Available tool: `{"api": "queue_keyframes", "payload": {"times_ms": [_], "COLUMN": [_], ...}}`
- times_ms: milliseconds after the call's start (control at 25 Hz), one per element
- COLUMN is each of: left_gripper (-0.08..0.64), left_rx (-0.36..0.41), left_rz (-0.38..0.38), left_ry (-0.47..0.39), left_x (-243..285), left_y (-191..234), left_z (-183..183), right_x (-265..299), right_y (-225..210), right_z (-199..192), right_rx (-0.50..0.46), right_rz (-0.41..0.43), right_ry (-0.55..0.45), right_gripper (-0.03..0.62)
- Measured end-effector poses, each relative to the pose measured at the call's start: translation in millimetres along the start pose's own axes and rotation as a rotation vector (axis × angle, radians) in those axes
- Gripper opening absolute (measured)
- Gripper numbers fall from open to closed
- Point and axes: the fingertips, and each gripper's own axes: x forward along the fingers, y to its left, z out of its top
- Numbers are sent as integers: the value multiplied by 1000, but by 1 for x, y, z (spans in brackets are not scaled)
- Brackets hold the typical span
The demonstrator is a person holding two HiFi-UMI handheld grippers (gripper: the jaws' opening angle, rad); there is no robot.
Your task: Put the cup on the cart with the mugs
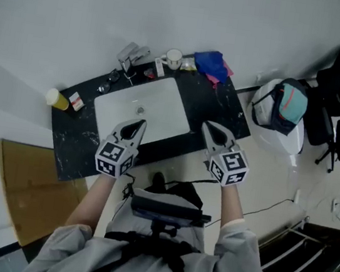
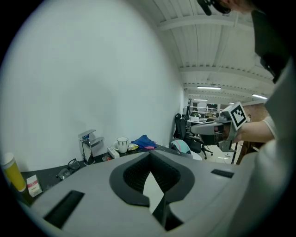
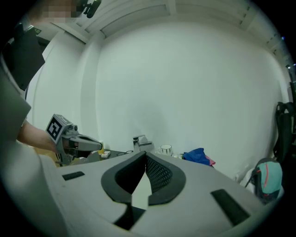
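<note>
A white cup (image 1: 173, 58) stands at the back of the black countertop (image 1: 74, 143), between the faucet and a blue cloth. It also shows small and far in the left gripper view as the cup (image 2: 122, 144) and in the right gripper view as the cup (image 3: 165, 149). My left gripper (image 1: 137, 123) hovers over the front of the white sink (image 1: 139, 105), jaws shut with nothing in them. My right gripper (image 1: 209, 127) hangs over the sink's right front corner, also shut and empty. Both grippers are well short of the cup.
A chrome faucet (image 1: 130, 56), a pair of glasses (image 1: 110, 79), a blue cloth (image 1: 211, 64), a yellow bottle (image 1: 56, 99) and a small box sit on the counter. A white bin holding a teal bag (image 1: 282, 108) stands to the right, with black office chairs (image 1: 339, 81) beyond it. A dark rack (image 1: 305, 247) is at the lower right.
</note>
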Motion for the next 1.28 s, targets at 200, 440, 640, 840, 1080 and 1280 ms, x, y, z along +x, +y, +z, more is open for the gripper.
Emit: {"api": "queue_keyframes", "payload": {"times_ms": [200, 440, 640, 840, 1080, 1280], "left_gripper": [5, 4, 5, 4, 4, 5], "left_rx": [-23, -51, -92, -130, -157, -187], "left_rz": [18, 90, 151, 185, 215, 239], "left_ry": [10, 33, 54, 66, 64, 80], "left_x": [27, 67, 105, 141, 174, 189], "left_y": [24, 51, 65, 79, 97, 104], "left_z": [9, 14, 13, 9, 3, -5], "right_x": [53, 138, 211, 277, 338, 365], "right_y": [-22, -72, -99, -125, -133, -127], "right_z": [17, 10, 8, -7, -29, -31], "right_rx": [-44, -69, -109, -132, -203, -206], "right_rz": [23, 84, 198, 245, 277, 317], "right_ry": [26, 74, 107, 144, 194, 198], "right_gripper": [5, 65, 257, 398, 453, 471]}}
